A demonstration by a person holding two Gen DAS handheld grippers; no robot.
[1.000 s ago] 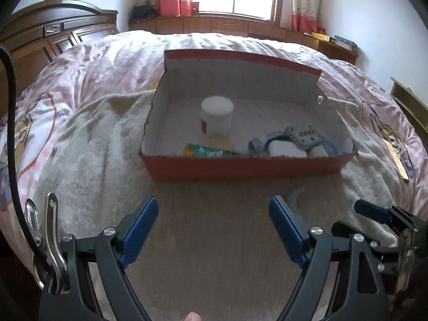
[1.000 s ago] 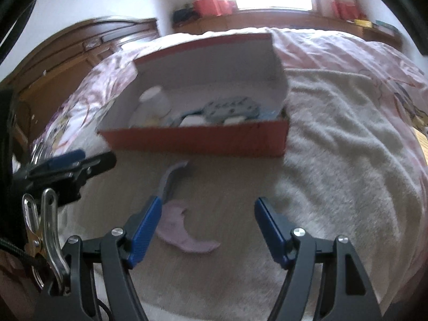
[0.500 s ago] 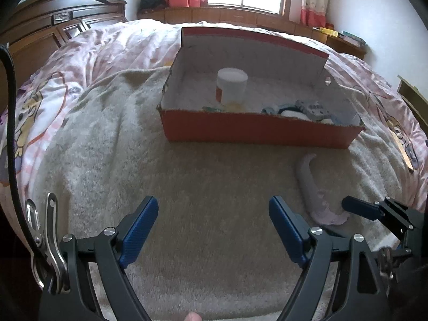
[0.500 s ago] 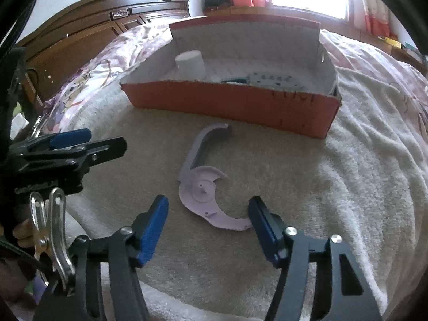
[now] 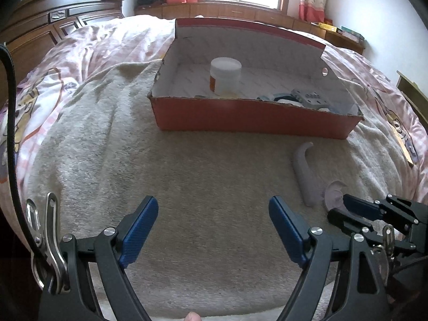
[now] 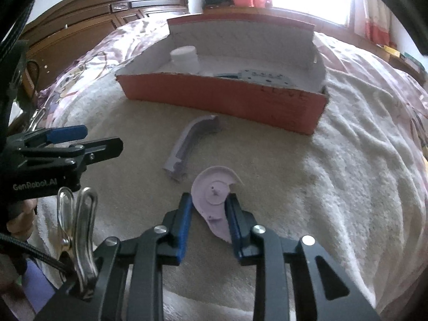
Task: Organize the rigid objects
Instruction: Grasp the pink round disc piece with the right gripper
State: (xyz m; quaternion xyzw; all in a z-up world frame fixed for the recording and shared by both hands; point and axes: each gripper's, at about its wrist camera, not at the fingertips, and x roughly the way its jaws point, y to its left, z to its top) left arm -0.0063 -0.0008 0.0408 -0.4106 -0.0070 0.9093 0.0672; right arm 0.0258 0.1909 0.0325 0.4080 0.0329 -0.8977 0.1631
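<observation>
While my right gripper [image 6: 209, 215] sits low over the beige towel [image 6: 267, 267], its blue pads [image 6: 184, 222] have just been closing and now pinch the lilac plastic part [image 6: 214, 195] by its round, disc-shaped end. Part is a curved piece: disc near me, grey-lilac handle [image 6: 187, 144] running away toward the box. Handle lies flat on the towel; the disc end stands tilted up between the pads.

My left gripper [image 5: 214, 222] hangs over bare towel to the left of the part, jaws spread wide, nothing between them. In the left wrist view, right gripper's tip is seen at the near right, touching the part's disc end [image 5: 334, 194].

Red cardboard box [image 5: 254, 119] sits further off, centre of the bed, lid flap standing up at the back. Contents, approx.: white jar [image 5: 225, 76] upright at mid-left; grey perforated piece [image 5: 310, 97] and a blue item at right, partly hidden by the front wall, so can't ID more. The part is outside the box, near its right front corner but apart from it.

Pink patterned quilt [image 5: 93, 45] under the towel; dark wooden headboard [image 5: 53, 18] at far left; window w/ curtains beyond.
</observation>
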